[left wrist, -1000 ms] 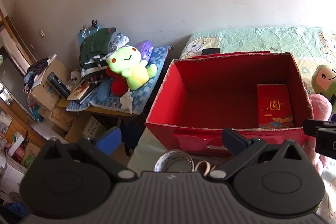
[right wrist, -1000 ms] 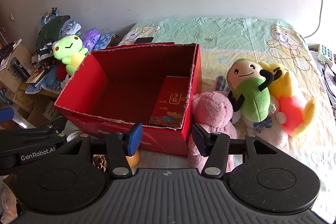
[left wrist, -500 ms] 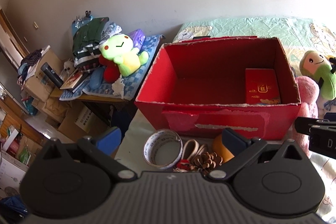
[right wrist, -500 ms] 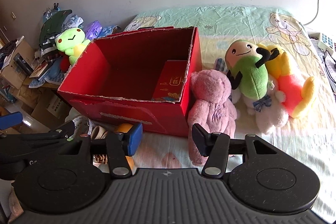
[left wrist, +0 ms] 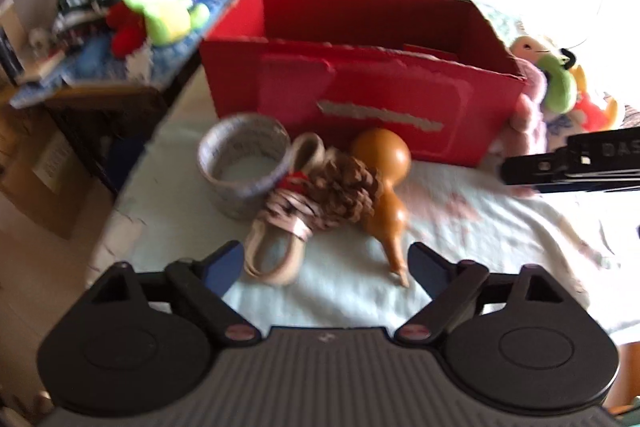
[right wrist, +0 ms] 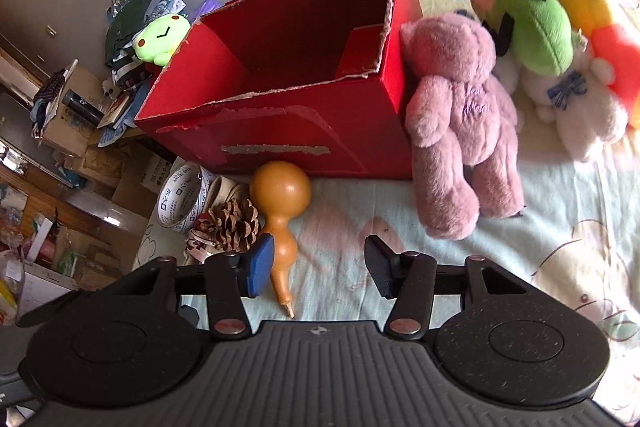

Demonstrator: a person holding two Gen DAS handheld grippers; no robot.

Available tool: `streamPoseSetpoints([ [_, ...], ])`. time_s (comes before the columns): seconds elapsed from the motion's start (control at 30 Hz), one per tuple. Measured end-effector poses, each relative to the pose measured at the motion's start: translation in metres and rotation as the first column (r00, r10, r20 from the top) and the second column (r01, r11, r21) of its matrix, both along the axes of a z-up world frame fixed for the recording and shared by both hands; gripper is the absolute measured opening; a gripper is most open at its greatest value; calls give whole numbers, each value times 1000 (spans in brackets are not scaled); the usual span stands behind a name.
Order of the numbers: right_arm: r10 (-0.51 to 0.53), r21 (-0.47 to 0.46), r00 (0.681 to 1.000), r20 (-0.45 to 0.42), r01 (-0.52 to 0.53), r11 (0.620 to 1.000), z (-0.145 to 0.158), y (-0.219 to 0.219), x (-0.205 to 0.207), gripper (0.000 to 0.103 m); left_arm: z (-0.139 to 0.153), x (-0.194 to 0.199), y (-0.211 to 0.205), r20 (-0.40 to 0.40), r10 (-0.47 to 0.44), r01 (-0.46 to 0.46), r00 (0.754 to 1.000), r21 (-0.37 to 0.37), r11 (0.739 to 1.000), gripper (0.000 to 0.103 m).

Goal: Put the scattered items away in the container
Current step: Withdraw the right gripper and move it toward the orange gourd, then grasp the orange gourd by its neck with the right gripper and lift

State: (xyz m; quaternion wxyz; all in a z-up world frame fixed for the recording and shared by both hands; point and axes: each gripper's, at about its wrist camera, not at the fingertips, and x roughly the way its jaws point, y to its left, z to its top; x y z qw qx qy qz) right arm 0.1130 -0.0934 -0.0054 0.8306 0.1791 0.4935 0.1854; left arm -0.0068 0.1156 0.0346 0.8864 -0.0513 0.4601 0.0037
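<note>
Compared with a second ago, both views look lower and closer at the bed (right wrist: 460, 267). The small items in front of the red box (left wrist: 360, 99), before only half seen at the bottom edge, are now in full view: a tape roll (left wrist: 244, 163), a pine cone (left wrist: 344, 187), a folded strap (left wrist: 280, 235) and an orange gourd (left wrist: 380, 179), all close together on the bed sheet, just beside the front wall of the box.

The left gripper (left wrist: 326, 263) has come down toward this group. Its fingers (left wrist: 224, 263) were wider before and are closing now; the strap end and the gourd stem lie between them, not pressed.

The right gripper (right wrist: 320, 263) also came lower. Its fingers (right wrist: 260, 263) stand moderately apart, closing a little, with the gourd neck just beside the left one. The pink teddy (right wrist: 460, 123) leans on the box as before.
</note>
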Motion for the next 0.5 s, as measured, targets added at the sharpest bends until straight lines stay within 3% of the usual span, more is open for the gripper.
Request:
streamPoseSetpoints([
  [0.13, 23, 78, 999, -47, -20, 997, -11, 7, 15, 53, -7, 4, -13, 87, -143, 152, 986, -97, 984, 96],
  [0.23, 75, 86, 996, -48, -70, 994, -15, 22, 26, 53, -20, 13, -33, 103, -265, 273, 959, -70, 959, 95],
  [0.37, 94, 101, 991, -96, -84, 991, -28, 39, 42, 53, -44, 34, -42, 33, -341, 342, 940, -75, 937, 87],
  [0.5, 101, 89, 986, -129, -90, 992, -38, 50, 52, 53, -61, 51, -34, -19, -330, 327, 944, -102, 940, 85],
])
